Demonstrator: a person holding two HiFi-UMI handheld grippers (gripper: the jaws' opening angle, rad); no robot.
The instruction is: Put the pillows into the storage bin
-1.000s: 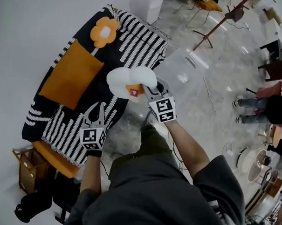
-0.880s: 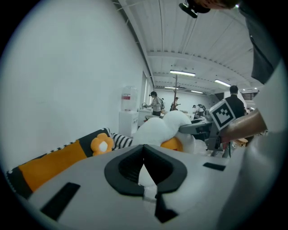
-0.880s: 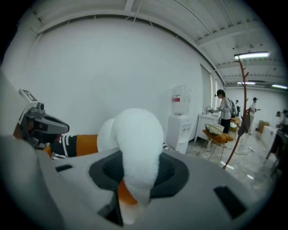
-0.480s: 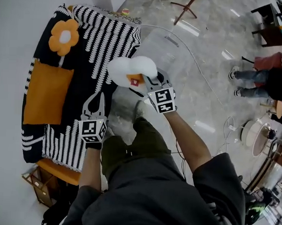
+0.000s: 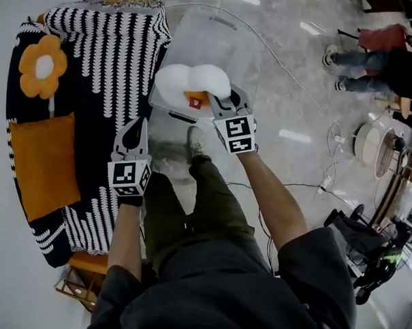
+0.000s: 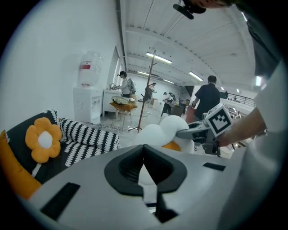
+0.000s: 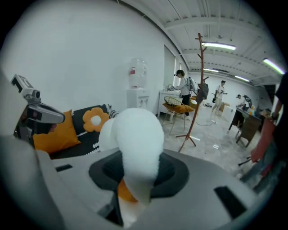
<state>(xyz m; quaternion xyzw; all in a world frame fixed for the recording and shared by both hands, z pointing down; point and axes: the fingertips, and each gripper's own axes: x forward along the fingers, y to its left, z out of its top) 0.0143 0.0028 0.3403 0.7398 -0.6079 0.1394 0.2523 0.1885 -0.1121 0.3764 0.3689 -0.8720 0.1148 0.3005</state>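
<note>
A white fluffy pillow point(image 5: 189, 81) with an orange centre hangs over the near edge of a clear plastic storage bin point(image 5: 205, 37). My right gripper point(image 5: 219, 99) is shut on it; in the right gripper view the pillow point(image 7: 135, 130) fills the space between the jaws. My left gripper point(image 5: 136, 127) holds nothing and its jaw tips meet; it hovers by the sofa's edge, left of the bin. On the sofa lie an orange flower pillow point(image 5: 41, 66) and an orange rectangular pillow point(image 5: 46, 163). The left gripper view shows the held pillow point(image 6: 168, 128) ahead and to the right.
The sofa carries a black-and-white patterned throw point(image 5: 108, 54). A cable point(image 5: 292, 69) runs over the marble floor past the bin. People point(image 5: 381, 55) stand at the upper right. A wooden crate point(image 5: 85, 288) sits lower left. A coat stand point(image 7: 198, 90) and a water dispenser point(image 6: 87, 96) stand further off.
Both grippers have come down and across from the sofa toward the bin. The white pillow, still held by the right gripper, now hangs over the bin's near edge.
</note>
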